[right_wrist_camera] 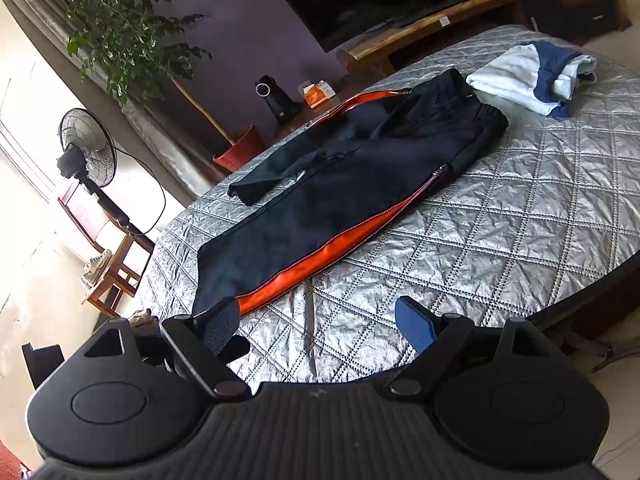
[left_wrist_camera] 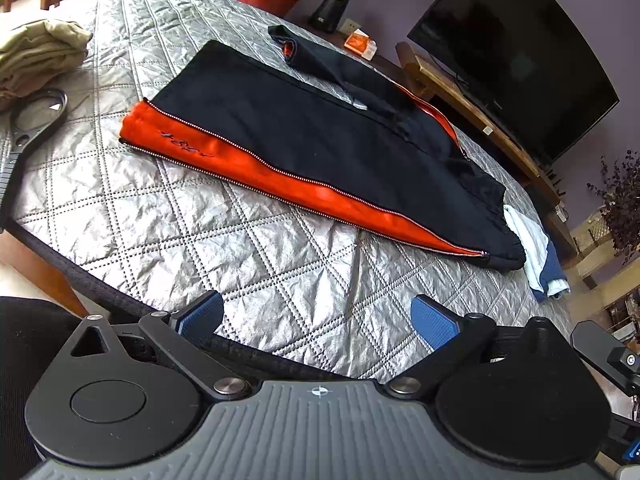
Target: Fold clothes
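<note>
Only leftward, khaki clothes (left_wrist_camera: 38,54); only rightward, fan (right_wrist_camera: 86,148).

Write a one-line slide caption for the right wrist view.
Open tongs above a quilted bed by black trousers with orange zip panels.

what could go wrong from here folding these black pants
1. The open side zipper exposes slick orange lining; a fold could slide or catch on the teeth.
2. The upper leg lies crooked across the pants, so folding now may trap wrinkles.
3. The waistband sits against the white and blue garment, which could get dragged along. Both grippers, left and right, are open and empty.
</note>
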